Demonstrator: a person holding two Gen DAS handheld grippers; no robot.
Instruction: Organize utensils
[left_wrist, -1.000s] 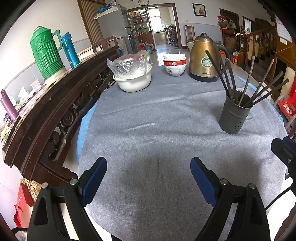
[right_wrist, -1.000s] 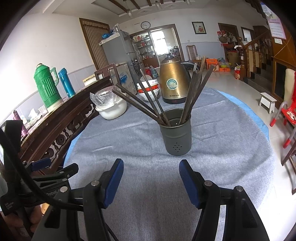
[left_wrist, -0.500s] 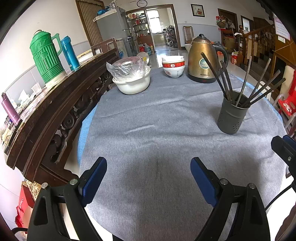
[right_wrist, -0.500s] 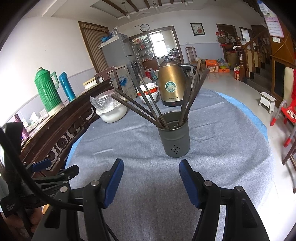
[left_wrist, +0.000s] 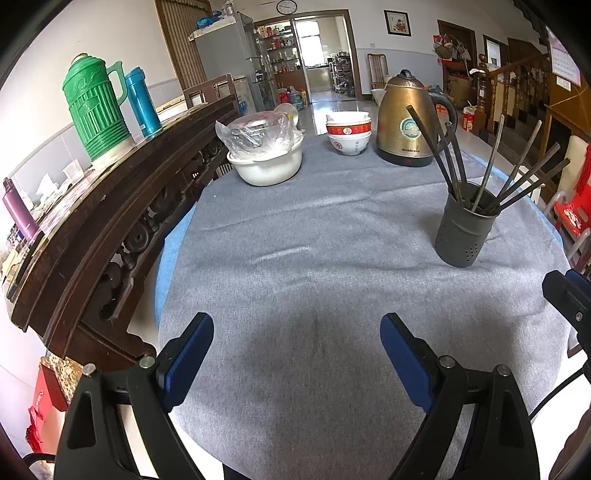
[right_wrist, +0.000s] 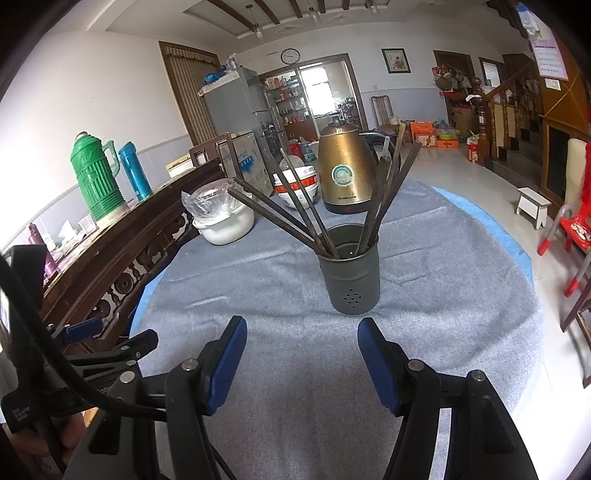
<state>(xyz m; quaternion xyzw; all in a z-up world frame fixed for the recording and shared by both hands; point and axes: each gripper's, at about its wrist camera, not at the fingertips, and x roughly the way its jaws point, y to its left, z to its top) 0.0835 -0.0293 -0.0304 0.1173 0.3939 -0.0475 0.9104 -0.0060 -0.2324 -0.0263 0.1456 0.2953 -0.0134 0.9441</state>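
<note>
— Chopsticks (right_wrist: 317, 218) stood fanned out in the dark grey holder (right_wrist: 351, 275), which sat upright on the grey cloth (right_wrist: 443, 288) of the round surface, toward its right side in the left wrist view. Did either tool hold one?

— No. The right gripper (right_wrist: 301, 356) hung tilted down just short of the holder, its jaws partly apart with only cloth between them. The left gripper (left_wrist: 295, 356) was well to the holder's left, angled down more steeply, jaws wide and empty.

— What else held things?

— A white basin (left_wrist: 267, 166) at the far edge carried a clear plastic bag (left_wrist: 258, 133); what was in it I could not tell. Beside it were stacked bowls (left_wrist: 349, 133), then a brass-coloured kettle (left_wrist: 406, 118). A green thermos (left_wrist: 94, 105) and a blue flask (left_wrist: 142, 99) stood on the carved wooden ledge (left_wrist: 110, 218).
</note>
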